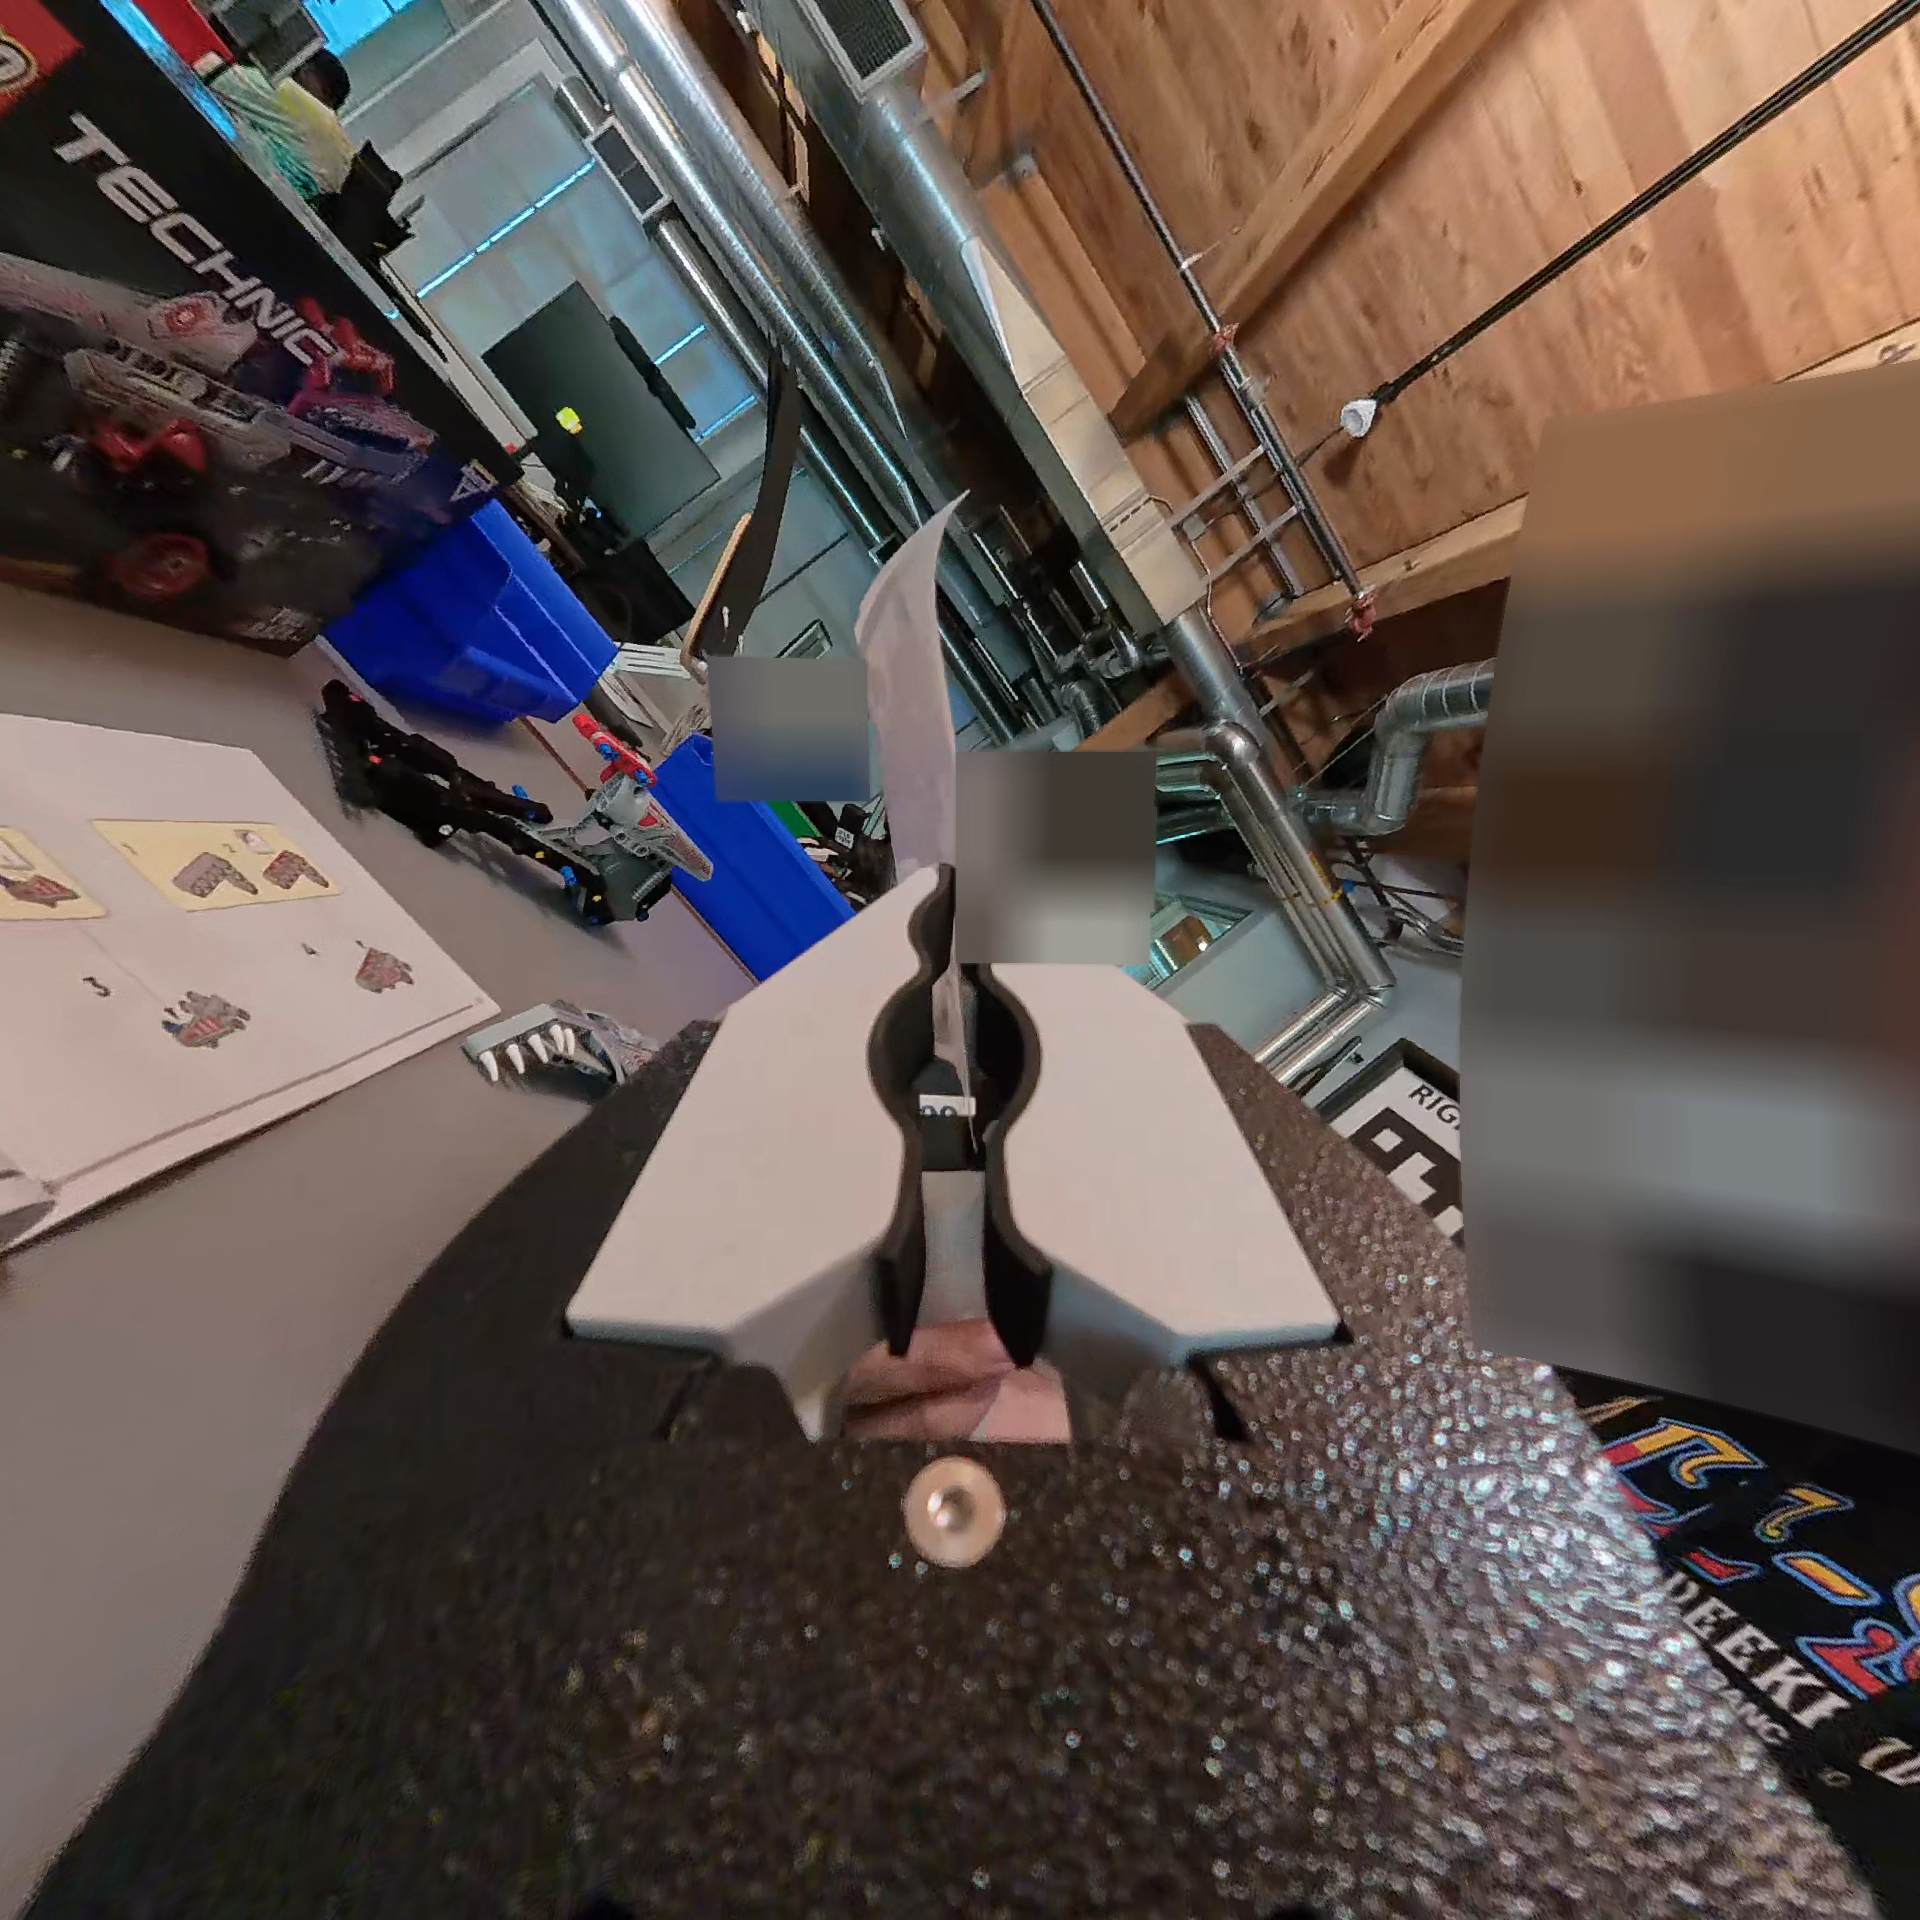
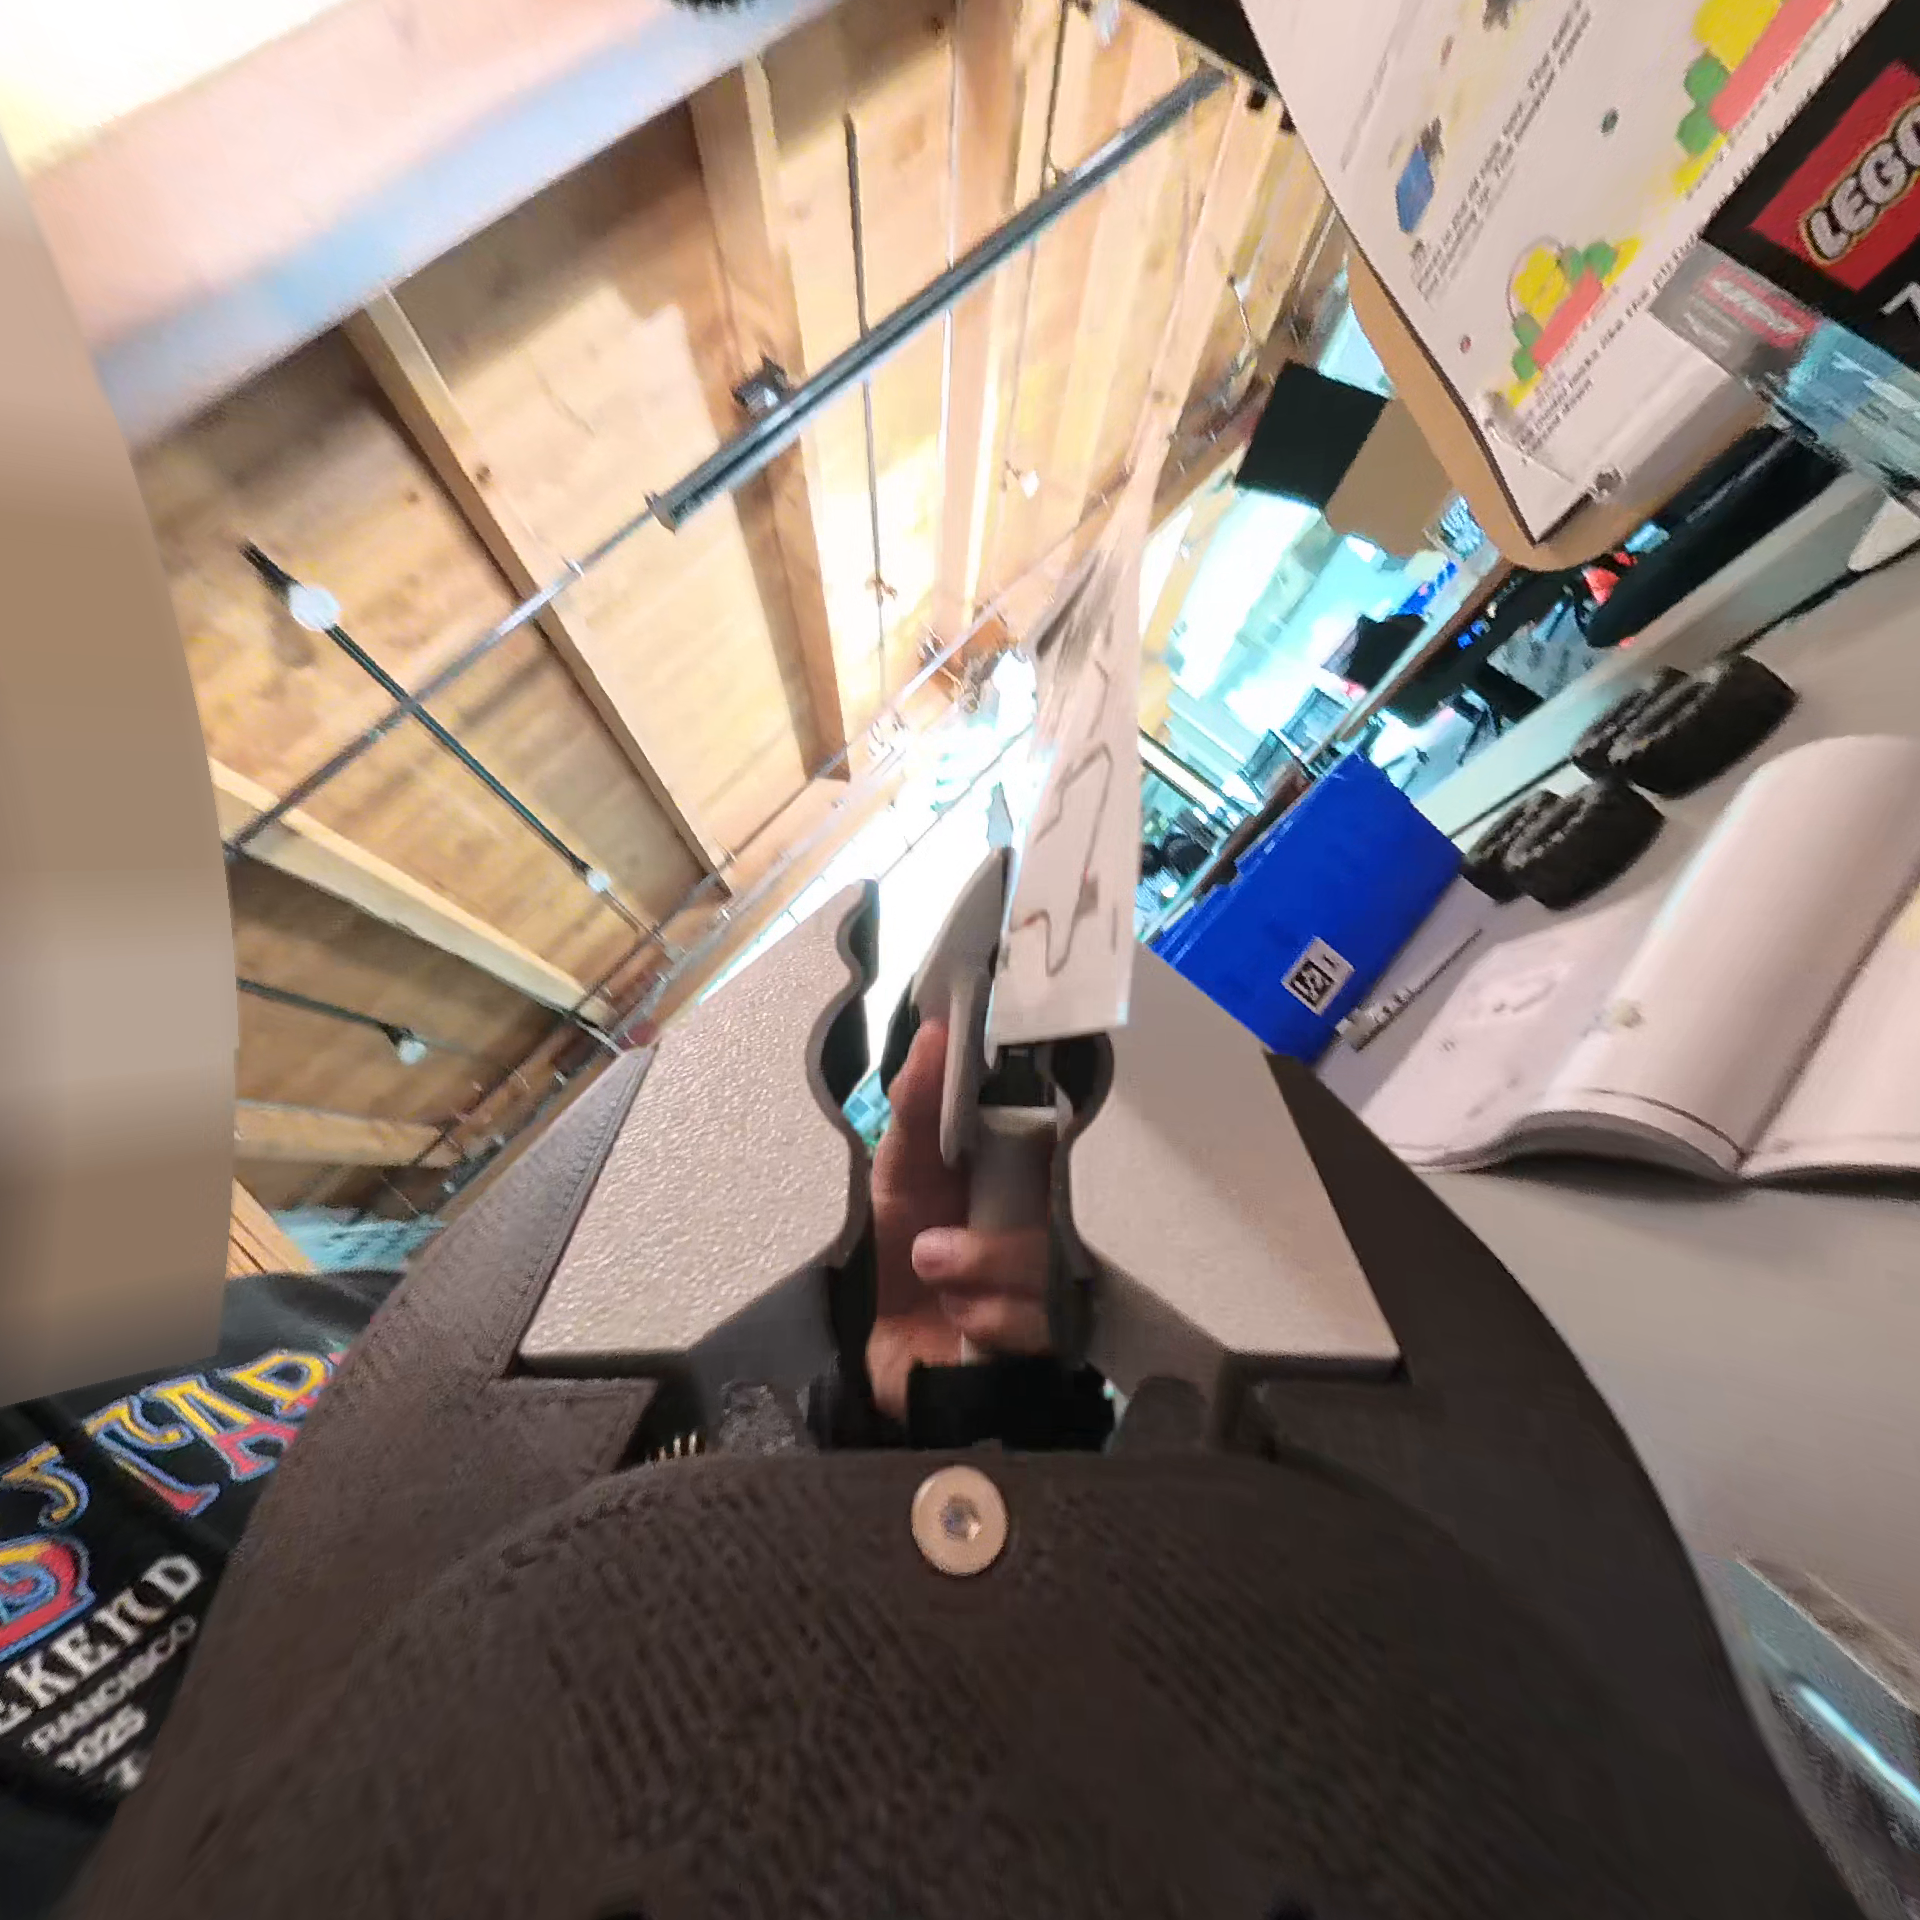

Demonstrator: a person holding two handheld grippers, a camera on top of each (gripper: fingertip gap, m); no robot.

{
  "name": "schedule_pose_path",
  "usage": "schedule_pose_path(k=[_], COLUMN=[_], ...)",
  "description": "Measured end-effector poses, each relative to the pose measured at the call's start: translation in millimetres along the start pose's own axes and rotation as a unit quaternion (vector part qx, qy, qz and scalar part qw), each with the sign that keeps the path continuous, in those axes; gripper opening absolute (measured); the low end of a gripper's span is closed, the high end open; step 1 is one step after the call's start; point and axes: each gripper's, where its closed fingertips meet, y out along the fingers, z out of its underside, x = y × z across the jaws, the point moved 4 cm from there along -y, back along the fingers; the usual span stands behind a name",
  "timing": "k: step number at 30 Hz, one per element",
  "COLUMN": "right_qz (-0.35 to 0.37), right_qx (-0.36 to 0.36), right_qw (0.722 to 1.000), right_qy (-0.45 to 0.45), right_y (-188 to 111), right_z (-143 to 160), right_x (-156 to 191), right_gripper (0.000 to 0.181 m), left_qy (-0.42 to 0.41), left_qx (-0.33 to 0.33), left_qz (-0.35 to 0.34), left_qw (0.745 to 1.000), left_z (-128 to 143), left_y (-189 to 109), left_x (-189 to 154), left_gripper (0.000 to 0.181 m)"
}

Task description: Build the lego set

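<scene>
Left tool (image 1: pixel 951 935): clamped on a thin white sheet (image 1: pixel 914 686) sticking up at 12.
Right tool (image 2: pixel 987 935): jaws apart; sheet (image 2: pixel 1081 894) between tips, grip unclear.
Model (image 1: pixel 499 810): on bench (image 1: pixel 312 1195), 10 o'clock, beyond manual (image 1: pixel 208 935).
Box (image 1: pixel 187 395): 11 o'clock.

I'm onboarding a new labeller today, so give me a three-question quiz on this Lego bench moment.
1. True or false: the left gripper is clamped on a thin white sheet.
2. The bins behind the half-built model are: A red, B blue, C green.
3. Which gripper has its jaws standing apart?
Key: 1 true; 2 B; 3 the right gripper.
</scene>
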Motion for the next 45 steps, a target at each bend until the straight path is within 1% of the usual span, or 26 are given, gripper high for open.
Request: schedule_pose_path(k=[1,4,7,9,11,12,13,14,16,17,18,19,20,23,25,27,28,30,32,36,40,41,42,43,44,45], right_qz=[-0.005,-0.009,-0.015,-0.010,0.009,0.022,0.030,0.037,0.048,0.054,0.059,0.060,0.058,0.060,0.068,0.094,0.121,0.185,0.225,0.240,0.221,0.211,0.196,0.177,0.156,0.132], right_qx=[-0.008,-0.016,-0.017,-0.015,-0.001,0.018,0.036,0.049,0.079,0.096,0.115,0.132,0.144,0.161,0.184,0.197,0.188,0.168,0.155,0.154,0.132,0.119,0.104,0.085,0.061,0.036], right_qw=[1.000,1.000,1.000,1.000,1.000,0.999,0.999,0.998,0.996,0.994,0.991,0.989,0.988,0.984,0.979,0.971,0.967,0.952,0.938,0.929,0.939,0.944,0.950,0.957,0.964,0.970], right_qy=[0.003,0.001,-0.002,0.010,0.016,0.015,0.011,0.008,0.002,-0.008,-0.019,-0.025,-0.026,-0.037,-0.059,-0.097,-0.123,-0.178,-0.212,-0.235,-0.228,-0.224,-0.219,-0.213,-0.206,-0.199], right_y=[2,5,4,1,-3,-6,-8,-10,-14,-15,-16,-17,-17,-20,-26,-39,-47,-66,-81,-92,-89,-87,-83,-79,-75,-71], right_z=[-1,-1,-2,-5,-7,-6,-5,-4,-2,0,3,5,7,7,4,-12,-25,-53,-72,-79,-75,-73,-72,-71,-70,-70], right_x=[1,3,8,9,7,5,4,4,3,3,3,3,5,6,7,8,6,1,0,1,-1,-1,0,3,6,10], right_gripper=[0.022,0.000,0.000,0.000,0.000,0.000,0.000,0.000,0.000,0.000,0.000,0.000,0.000,0.000,0.000,0.000,0.000,0.000,0.000,0.000,0.000,0.000,0.000,0.000,0.000,0.000], left_qy=[0.006,0.026,0.071,0.139,0.252,0.326,0.408,0.492,0.647,0.700,0.733,0.749,0.752,0.734,0.735,0.737,0.736,0.731,0.726,0.730,0.726,0.720,0.708,0.687,0.656,0.614], left_qx=[-0.002,-0.007,0.014,0.037,0.055,0.066,0.078,0.090,0.118,0.142,0.173,0.204,0.236,0.341,0.372,0.376,0.371,0.347,0.326,0.303,0.300,0.300,0.297,0.294,0.288,0.280], left_qz=[-0.002,-0.002,0.005,-0.013,-0.044,-0.057,-0.068,-0.080,-0.096,-0.095,-0.089,-0.083,-0.071,-0.020,-0.013,-0.015,-0.013,-0.019,-0.022,-0.035,-0.037,-0.044,-0.059,-0.080,-0.106,-0.123], left_qw=[1.000,1.000,0.997,0.990,0.965,0.941,0.907,0.862,0.747,0.693,0.651,0.625,0.611,0.587,0.568,0.561,0.566,0.588,0.605,0.612,0.618,0.624,0.638,0.660,0.690,0.727], left_z=[3,7,8,4,-7,-13,-19,-23,-28,-26,-22,-17,-11,11,17,17,16,10,5,0,4,4,3,2,0,1], left_y=[1,2,2,-1,-6,-9,-12,-14,-14,-12,-8,-4,-1,4,9,16,20,30,39,48,50,50,50,51,51,51], left_x=[-1,-7,-14,-16,-20,-25,-32,-40,-55,-60,-63,-64,-63,-51,-41,-34,-33,-35,-37,-37,-34,-33,-30,-26,-20,-14], left_gripper=[0.000,0.000,0.000,0.006,0.022,0.024,0.026,0.027,0.026,0.025,0.024,0.025,0.024,0.026,0.026,0.027,0.028,0.028,0.028,0.026,0.025,0.025,0.024,0.024,0.025,0.028])
